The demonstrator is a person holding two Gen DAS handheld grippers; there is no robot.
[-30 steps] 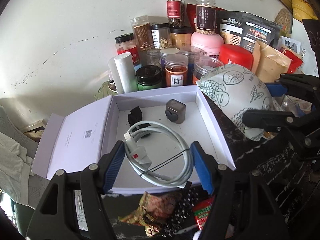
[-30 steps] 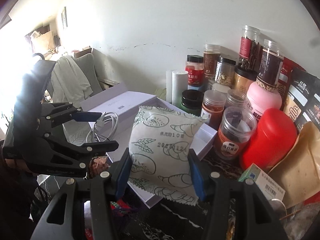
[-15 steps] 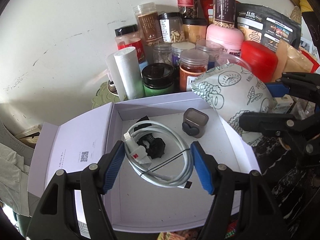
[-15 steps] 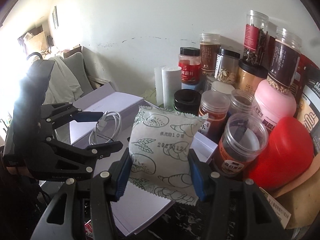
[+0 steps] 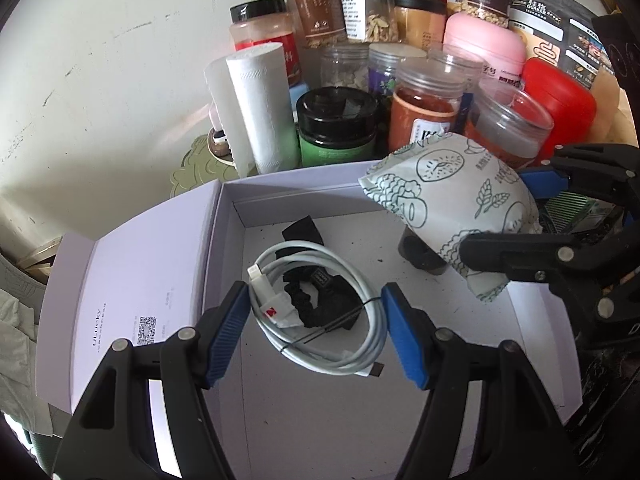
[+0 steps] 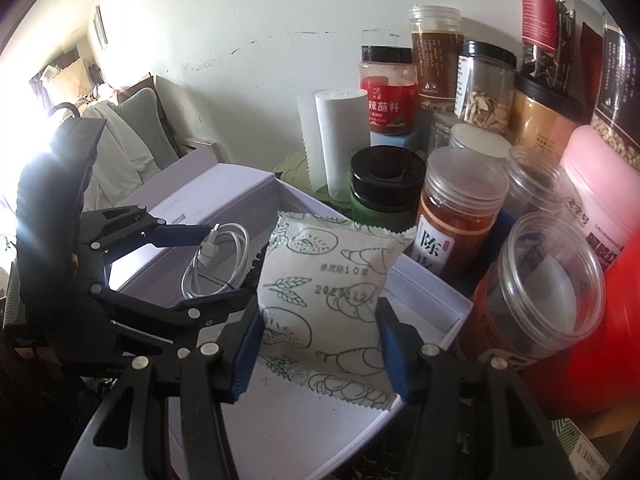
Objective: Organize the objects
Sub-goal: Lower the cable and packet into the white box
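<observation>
The coiled white cable [image 5: 320,312] sits clamped between my left gripper's [image 5: 316,332] blue pads, held over the floor of the open white box [image 5: 400,420], above a black scrunchie [image 5: 320,300]. My right gripper [image 6: 318,344] squeezes a white snack packet [image 6: 332,288] by its sides, above the box's right part; under it I make out a small dark object [image 5: 420,254]. Behind the box crowd a paper roll [image 5: 260,108], a black-lidded green jar [image 5: 338,126], a spice jar [image 6: 456,220] and a red container [image 5: 560,100]. Both grippers tilt downward into the box.
</observation>
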